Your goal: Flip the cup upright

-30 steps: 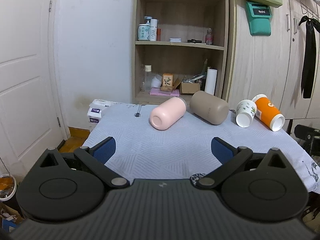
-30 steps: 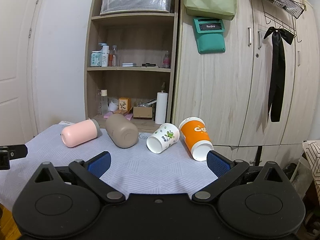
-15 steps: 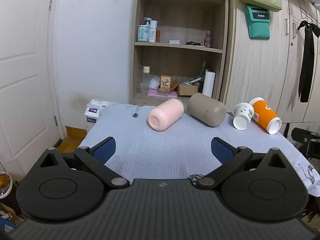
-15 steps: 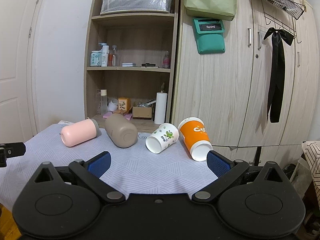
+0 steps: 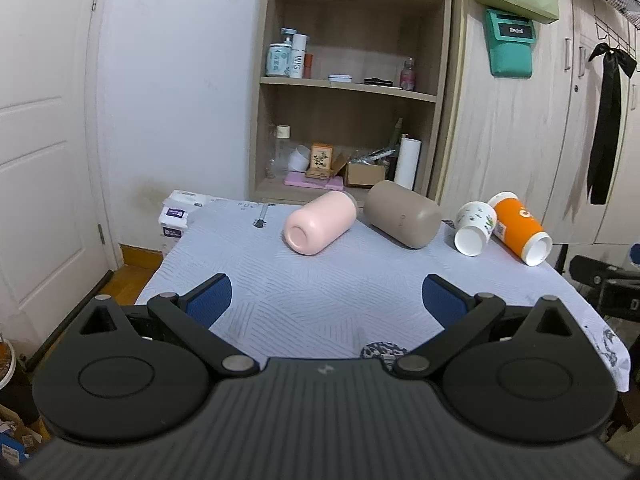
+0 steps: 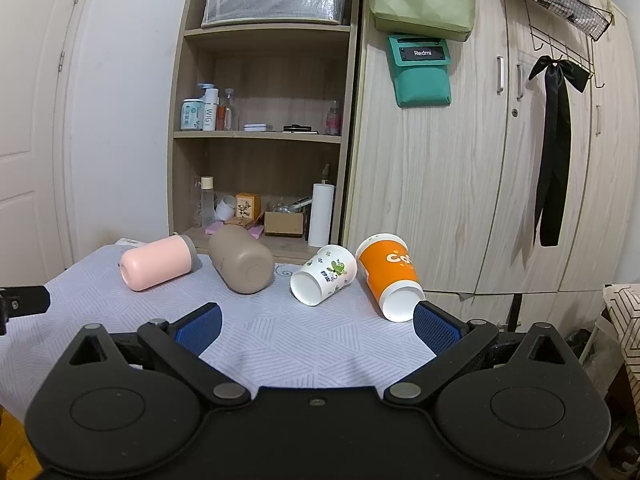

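Observation:
Several cups lie on their sides in a row on the table's white cloth [image 5: 328, 288]: a pink cup [image 5: 320, 223], a taupe cup [image 5: 402, 214], a white floral paper cup [image 5: 475, 228] and an orange paper cup [image 5: 520, 227]. The right wrist view shows the same row: pink cup [image 6: 158, 263], taupe cup [image 6: 242, 259], white floral cup [image 6: 323, 274], orange cup [image 6: 390, 276]. My left gripper [image 5: 326, 299] is open and empty over the near part of the table. My right gripper [image 6: 317, 324] is open and empty, short of the paper cups.
A wooden shelf unit [image 5: 352, 92] with bottles and boxes stands behind the table, beside wardrobe doors [image 6: 480, 184]. White boxes [image 5: 176, 216] sit at the table's far left corner. A white door [image 5: 40, 184] is to the left. The table's right edge drops off near the orange cup.
The left wrist view has pulled back and risen, so the cups look smaller and farther. The right gripper has shifted only slightly. Both stay open.

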`<state>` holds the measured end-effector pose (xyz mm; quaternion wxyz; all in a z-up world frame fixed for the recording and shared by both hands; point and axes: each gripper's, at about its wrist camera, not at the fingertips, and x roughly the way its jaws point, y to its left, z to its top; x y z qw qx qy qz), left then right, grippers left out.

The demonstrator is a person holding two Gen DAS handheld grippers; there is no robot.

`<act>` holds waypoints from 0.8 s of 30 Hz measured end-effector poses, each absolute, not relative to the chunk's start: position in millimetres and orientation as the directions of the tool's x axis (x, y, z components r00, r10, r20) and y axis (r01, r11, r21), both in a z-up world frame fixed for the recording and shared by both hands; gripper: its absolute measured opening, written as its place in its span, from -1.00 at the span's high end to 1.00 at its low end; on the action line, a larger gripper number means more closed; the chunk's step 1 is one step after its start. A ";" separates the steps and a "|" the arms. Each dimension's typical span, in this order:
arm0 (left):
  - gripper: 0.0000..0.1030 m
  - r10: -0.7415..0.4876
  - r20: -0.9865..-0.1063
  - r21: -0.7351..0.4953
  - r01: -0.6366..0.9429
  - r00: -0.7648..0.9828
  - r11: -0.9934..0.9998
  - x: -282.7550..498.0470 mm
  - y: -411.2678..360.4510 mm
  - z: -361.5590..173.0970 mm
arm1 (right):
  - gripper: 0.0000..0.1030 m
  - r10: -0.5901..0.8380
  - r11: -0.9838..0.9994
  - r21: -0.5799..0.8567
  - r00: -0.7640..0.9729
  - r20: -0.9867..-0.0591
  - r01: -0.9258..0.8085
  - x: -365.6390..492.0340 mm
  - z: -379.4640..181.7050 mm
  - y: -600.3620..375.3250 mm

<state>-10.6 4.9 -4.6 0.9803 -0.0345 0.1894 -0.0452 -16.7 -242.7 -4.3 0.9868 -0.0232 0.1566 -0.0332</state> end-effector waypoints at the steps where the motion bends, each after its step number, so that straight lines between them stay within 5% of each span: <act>1: -1.00 -0.100 -0.365 -0.080 0.076 0.926 0.994 -12.3 4.2 -3.8 | -1.00 -0.072 0.997 -0.056 0.949 -0.308 0.057 -16.7 -4.3 -242.7; 24: -1.00 -0.113 -0.452 -0.107 0.072 0.885 0.992 18.3 1.3 19.1 | -1.00 -0.068 0.994 -0.106 0.936 -0.344 0.034 -1.3 -4.1 -251.2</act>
